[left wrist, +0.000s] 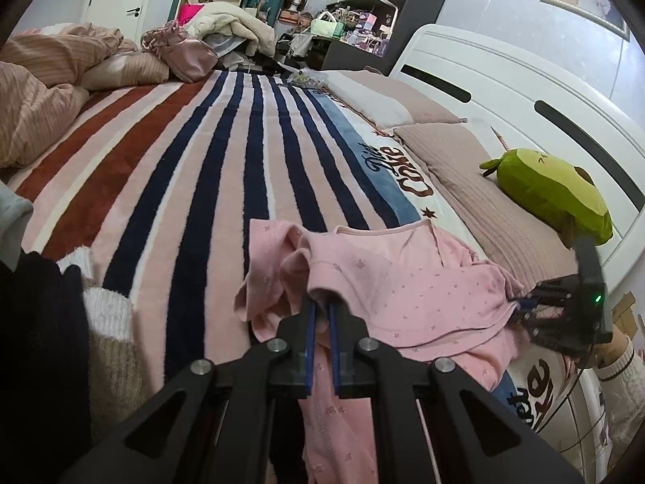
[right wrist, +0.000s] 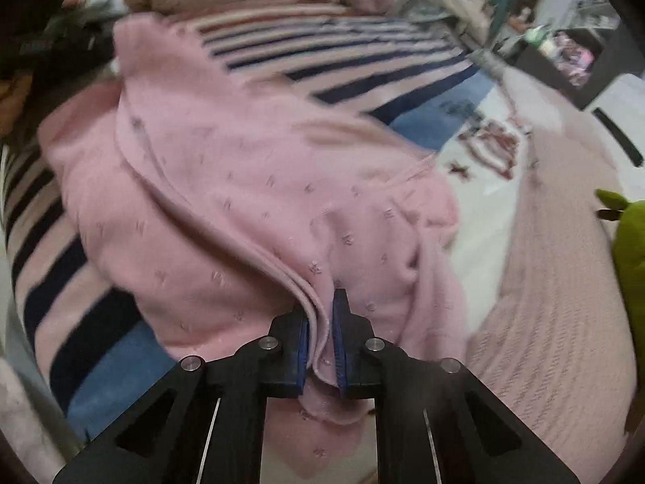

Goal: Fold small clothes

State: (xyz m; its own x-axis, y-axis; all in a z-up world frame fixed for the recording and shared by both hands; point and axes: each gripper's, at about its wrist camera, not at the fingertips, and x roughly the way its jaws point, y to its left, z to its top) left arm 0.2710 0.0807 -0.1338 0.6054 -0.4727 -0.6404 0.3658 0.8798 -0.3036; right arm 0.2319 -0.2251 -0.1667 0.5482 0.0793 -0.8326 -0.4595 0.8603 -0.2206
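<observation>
A small pink garment [left wrist: 403, 286] with a fine printed pattern lies rumpled on the striped blanket [left wrist: 209, 153] near the bed's front edge. My left gripper [left wrist: 321, 306] is shut on a fold of it at its left side. My right gripper [left wrist: 524, 306] shows in the left wrist view at the garment's right edge, shut on the fabric. In the right wrist view the right gripper [right wrist: 322, 314] pinches a hemmed edge of the pink garment [right wrist: 250, 185], which spreads away from it. That view is blurred.
A green avocado plush [left wrist: 556, 193] lies on a ribbed beige pillow [left wrist: 475, 185] by the white headboard [left wrist: 524, 92]. A rumpled duvet [left wrist: 44, 80] and piled clothes sit at the far end. Dark and cream clothes [left wrist: 80, 322] lie at the left.
</observation>
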